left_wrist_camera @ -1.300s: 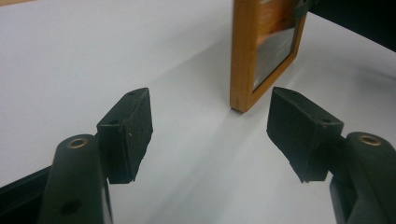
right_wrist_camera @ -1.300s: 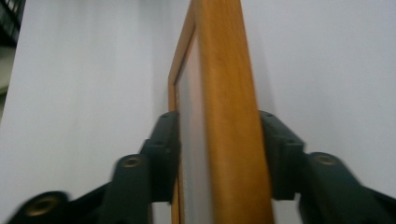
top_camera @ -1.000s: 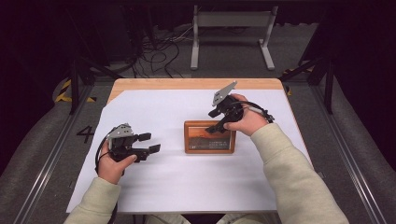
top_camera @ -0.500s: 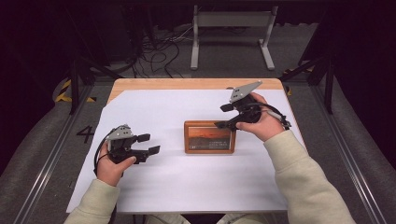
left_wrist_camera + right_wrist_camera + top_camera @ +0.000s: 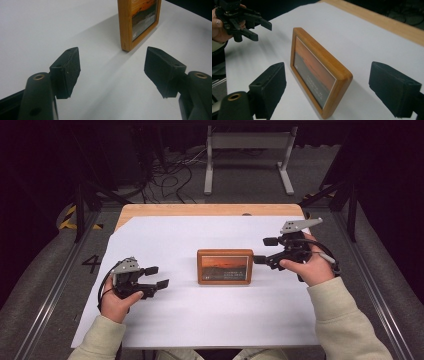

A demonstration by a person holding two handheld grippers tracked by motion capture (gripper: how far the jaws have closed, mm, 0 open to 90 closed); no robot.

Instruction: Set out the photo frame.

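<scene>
A: Any writing you can read here?
B: A digit 4 (image 5: pixel 92 264) on the floor left of the table. The framed picture (image 5: pixel 224 266) carries a line of small print, too blurred to read

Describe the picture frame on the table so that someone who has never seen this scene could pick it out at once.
Start at the white sheet covering the table. Near its middle stands a small rectangular wooden picture frame holding an orange sunset photo with a line of small pale text. It is the sheet's one warm-coloured object, standing between two black hand-held tools.
</scene>
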